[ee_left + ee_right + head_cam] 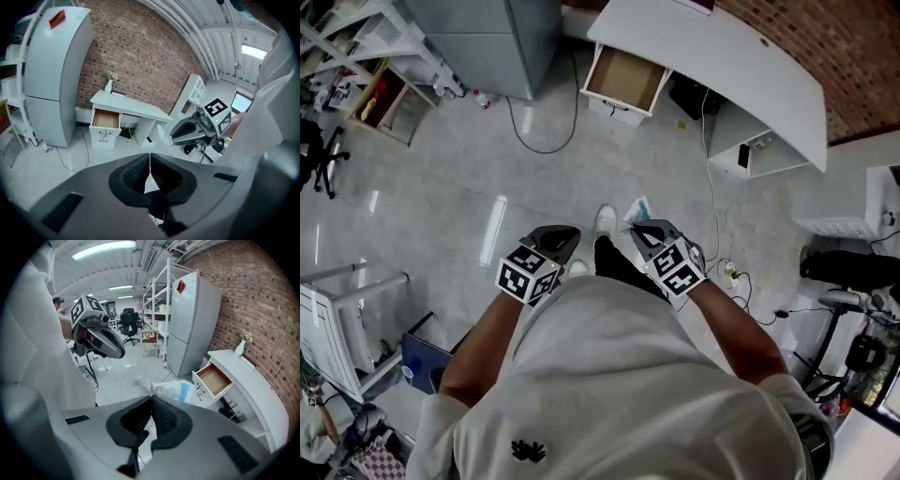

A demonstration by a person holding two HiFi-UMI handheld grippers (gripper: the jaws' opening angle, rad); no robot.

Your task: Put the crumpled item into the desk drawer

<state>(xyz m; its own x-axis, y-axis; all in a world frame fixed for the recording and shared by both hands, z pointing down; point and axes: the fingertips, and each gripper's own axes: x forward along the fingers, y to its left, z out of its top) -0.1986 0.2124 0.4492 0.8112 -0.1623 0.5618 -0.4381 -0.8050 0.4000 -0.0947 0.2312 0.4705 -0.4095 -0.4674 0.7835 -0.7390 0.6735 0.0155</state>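
The crumpled item (171, 390) is a white and blue plastic wrapper. My right gripper (151, 397) is shut on its near end, and it sticks out past the tips (637, 208). The white desk (722, 56) stands ahead by the brick wall, a few steps away across the floor. Its drawer (623, 79) is pulled open and shows a brown bottom, also in the right gripper view (213, 379) and the left gripper view (105, 119). My left gripper (551, 246) is held at waist height beside the right gripper (651, 234). Its jaws (150, 155) are shut with nothing between them.
A grey fridge (52, 79) stands left of the desk, with a bottle (480, 98) and a cable loop (542, 142) on the floor near it. A small vase (108, 86) sits on the desk. More cables (727, 272) lie at the right. Shelving (157, 310) and an office chair (129, 320) stand further back.
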